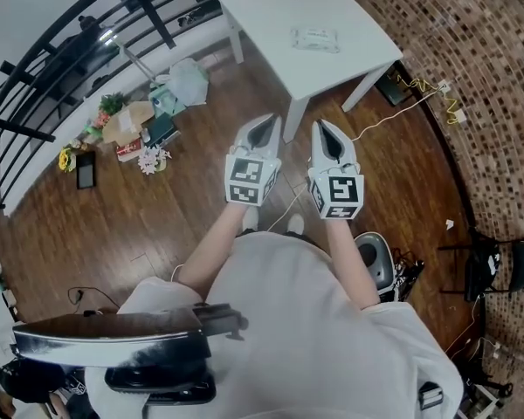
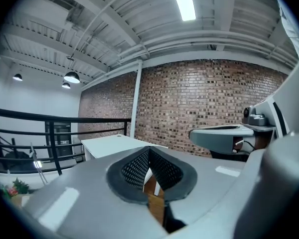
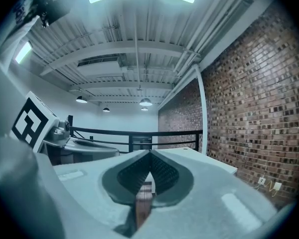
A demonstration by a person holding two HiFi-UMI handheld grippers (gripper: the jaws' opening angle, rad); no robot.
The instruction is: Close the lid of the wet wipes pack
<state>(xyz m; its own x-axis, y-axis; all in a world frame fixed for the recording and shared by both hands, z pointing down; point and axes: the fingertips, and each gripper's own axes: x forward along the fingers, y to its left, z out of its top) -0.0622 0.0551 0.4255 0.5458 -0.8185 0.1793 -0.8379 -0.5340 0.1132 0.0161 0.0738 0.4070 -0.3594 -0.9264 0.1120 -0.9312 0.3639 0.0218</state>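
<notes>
A wet wipes pack [image 1: 315, 38] lies flat on the white table [image 1: 271, 11] at the far side of the head view; I cannot tell how its lid stands from here. My left gripper [image 1: 264, 124] and right gripper [image 1: 324, 127] are held side by side in front of my body, short of the table's near corner, well away from the pack. Both are shut with nothing between the jaws. The left gripper [image 2: 149, 151] and the right gripper [image 3: 149, 155] each look out level at the room, with tips touching. The pack is not seen in either gripper view.
A brick wall [image 1: 472, 68] curves along the right, with a cable [image 1: 393, 116] on the wooden floor. Flowers, boxes and a bag [image 1: 140, 120] clutter the floor at the left by a black railing [image 1: 44, 59]. A stand [image 1: 493, 269] and a grey bin [image 1: 377, 258] are at the right.
</notes>
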